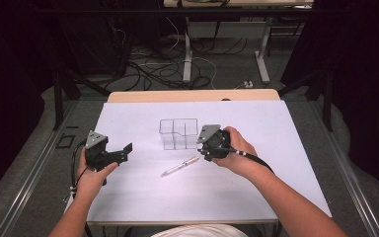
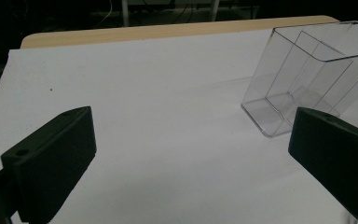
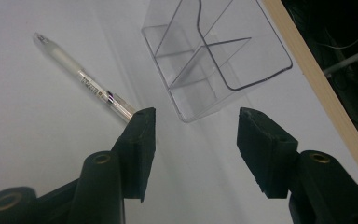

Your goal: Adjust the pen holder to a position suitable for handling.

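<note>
I have the right hand-held gripper (image 1: 205,148) just in front of the clear plastic organizer (image 1: 178,133), near the middle of the white table (image 1: 276,148). In the right gripper view its jaws stand partly open with only bare table between them; they hold nothing. One jaw tip covers the near end of the pen (image 3: 81,77), but I cannot tell whether it touches it. The organizer (image 3: 214,60) lies just beyond the jaw tips, and its inner dividers show through the walls. From above, the pen (image 1: 179,166) lies slantwise on the table, just in front of the organizer and beside my right hand (image 1: 239,153).

My left hand-held gripper (image 1: 121,152) is well to the left of the organizer, apart from it and the pen. In the left gripper view its jaws are wide open and empty, with the organizer (image 2: 307,79) ahead to the right.
</note>
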The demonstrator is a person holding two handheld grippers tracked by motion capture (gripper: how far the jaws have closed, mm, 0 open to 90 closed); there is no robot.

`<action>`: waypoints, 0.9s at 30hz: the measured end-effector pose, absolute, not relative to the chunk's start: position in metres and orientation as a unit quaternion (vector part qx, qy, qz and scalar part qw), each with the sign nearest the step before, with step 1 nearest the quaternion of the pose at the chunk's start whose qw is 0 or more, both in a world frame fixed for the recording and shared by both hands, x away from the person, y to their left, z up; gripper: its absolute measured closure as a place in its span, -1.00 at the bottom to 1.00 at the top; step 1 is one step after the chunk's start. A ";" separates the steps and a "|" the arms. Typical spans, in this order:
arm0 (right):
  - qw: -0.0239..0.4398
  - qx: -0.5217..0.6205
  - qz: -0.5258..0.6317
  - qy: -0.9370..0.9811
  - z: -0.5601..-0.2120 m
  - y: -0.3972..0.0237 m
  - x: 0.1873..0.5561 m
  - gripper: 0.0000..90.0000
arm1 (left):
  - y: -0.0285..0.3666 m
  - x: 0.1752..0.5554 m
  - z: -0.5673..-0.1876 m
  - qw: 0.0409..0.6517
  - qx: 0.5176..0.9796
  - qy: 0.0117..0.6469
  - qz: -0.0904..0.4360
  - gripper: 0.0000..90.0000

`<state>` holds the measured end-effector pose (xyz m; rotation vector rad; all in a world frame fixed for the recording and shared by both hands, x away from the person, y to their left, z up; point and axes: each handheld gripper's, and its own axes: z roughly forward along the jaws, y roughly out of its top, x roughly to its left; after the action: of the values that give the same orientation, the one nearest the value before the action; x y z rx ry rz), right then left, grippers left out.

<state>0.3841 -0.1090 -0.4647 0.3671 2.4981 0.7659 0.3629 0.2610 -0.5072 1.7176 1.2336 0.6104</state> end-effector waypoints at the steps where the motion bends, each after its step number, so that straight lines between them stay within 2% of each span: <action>1: 0.249 0.130 0.277 0.919 -0.465 -0.108 0.384 0.07 | 0.261 0.363 -0.507 0.453 0.696 0.499 0.248 -0.99; 27: 0.257 -0.040 0.192 0.946 -0.474 -0.067 0.383 0.27 | 0.260 0.363 -0.508 0.448 0.701 0.497 0.247 -0.99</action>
<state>0.3827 -0.0672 -0.4737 -0.1083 2.5675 0.5211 0.3631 0.2597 -0.5084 1.7334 1.2292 0.6123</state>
